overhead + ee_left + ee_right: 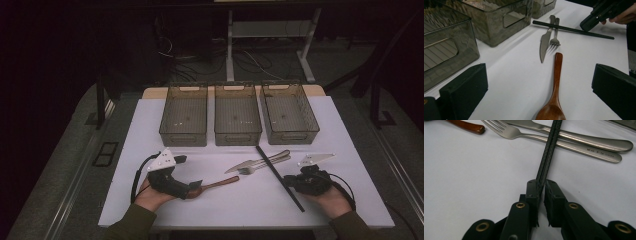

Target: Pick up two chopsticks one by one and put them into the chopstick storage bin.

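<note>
your right gripper (541, 190) sits at the near end of the black chopsticks (549, 150), jaws closed in on the pair, pads at or nearly on its sides. the pair's long axis runs straight out from the jaws, away from you, crossing over the fork (564, 142) and knife (584, 140) handles farther on. your left gripper (536, 87) stands wide open astride the wooden spoon (555, 85), bowl nearest the jaws, handle pointing away toward the fork tines; nothing gripped. beyond all of it, three clear bins (237, 120) wait in a row at the table's far edge.
</note>
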Action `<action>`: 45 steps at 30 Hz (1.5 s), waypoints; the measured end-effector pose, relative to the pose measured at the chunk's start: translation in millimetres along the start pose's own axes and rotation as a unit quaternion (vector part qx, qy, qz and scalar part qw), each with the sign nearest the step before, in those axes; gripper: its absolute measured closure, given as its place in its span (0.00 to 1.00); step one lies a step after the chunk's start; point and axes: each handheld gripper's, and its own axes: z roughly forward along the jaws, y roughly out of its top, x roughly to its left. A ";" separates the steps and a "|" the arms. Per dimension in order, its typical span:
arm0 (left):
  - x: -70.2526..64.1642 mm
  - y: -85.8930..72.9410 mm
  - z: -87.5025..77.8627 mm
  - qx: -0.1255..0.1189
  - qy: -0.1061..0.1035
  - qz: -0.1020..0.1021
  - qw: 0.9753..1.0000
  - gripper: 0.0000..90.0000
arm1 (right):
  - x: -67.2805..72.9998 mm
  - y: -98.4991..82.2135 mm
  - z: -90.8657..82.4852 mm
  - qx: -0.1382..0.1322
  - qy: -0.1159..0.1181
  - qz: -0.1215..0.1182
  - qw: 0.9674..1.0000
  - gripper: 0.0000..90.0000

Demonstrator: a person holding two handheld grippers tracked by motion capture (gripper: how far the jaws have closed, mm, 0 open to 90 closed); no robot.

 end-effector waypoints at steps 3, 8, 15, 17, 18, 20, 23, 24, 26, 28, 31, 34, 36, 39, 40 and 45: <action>0.0 0.0 0.0 0.000 0.000 0.000 1.000 0.00 | 0.0 -0.2 0.2 0.003 -0.004 0.001 1.000 0.89; 0.1 0.0 -0.1 -0.001 0.000 0.000 1.000 0.00 | -1.7 -0.7 0.2 0.006 -0.014 -0.003 1.000 0.89; 0.0 0.0 0.0 0.001 0.000 0.000 1.000 0.00 | -4.9 -1.7 0.4 0.007 -0.036 -0.008 0.999 0.88; 0.0 0.0 0.0 0.000 0.000 0.000 1.000 0.00 | -5.4 -2.1 0.4 0.006 -0.040 -0.006 0.999 0.87; 0.0 0.0 0.1 0.001 0.000 0.000 1.000 0.00 | -5.4 -2.1 0.4 0.006 -0.040 -0.006 0.999 0.87; -0.1 0.0 0.2 0.001 0.000 0.000 1.000 0.00 | -6.4 -2.8 1.4 0.004 -0.042 -0.009 0.999 0.86; -0.3 0.0 0.3 0.001 -0.001 0.000 1.000 0.00 | -6.1 -4.0 2.7 0.003 -0.046 -0.014 0.999 0.86; -0.3 0.0 0.3 0.001 -0.001 0.000 1.000 0.00 | -4.9 -4.4 2.8 0.003 -0.051 -0.018 0.999 0.87; -0.2 0.0 0.4 0.002 0.000 0.000 1.000 0.00 | -4.1 -4.6 3.1 0.002 -0.053 -0.018 0.998 0.87; -0.4 -0.1 0.5 0.002 -0.001 0.000 1.000 0.00 | -4.2 -4.8 3.2 0.001 -0.056 -0.015 0.998 0.89; -0.7 -0.1 0.7 0.002 0.000 0.001 1.000 0.00 | -5.9 -5.3 2.9 -0.002 -0.056 -0.006 0.998 0.93; -0.8 0.0 1.0 0.003 0.000 0.001 1.000 0.00 | -6.1 -5.5 2.8 -0.002 -0.057 -0.004 0.998 0.93; -0.9 0.0 1.1 0.003 -0.001 0.002 1.000 0.00 | -6.7 -5.6 2.7 -0.002 -0.055 0.000 0.998 0.93; -0.7 0.0 1.0 0.003 -0.001 0.003 1.000 0.00 | -7.4 -5.7 2.5 -0.003 -0.053 0.004 0.999 0.93; -0.8 0.0 1.0 0.002 0.000 0.002 1.000 0.00 | -7.7 -5.8 2.4 -0.003 -0.052 0.008 0.999 0.93; -1.5 0.1 1.5 0.003 0.000 0.002 1.000 0.00 | -10.0 -6.5 2.1 -0.009 -0.042 0.023 0.999 0.94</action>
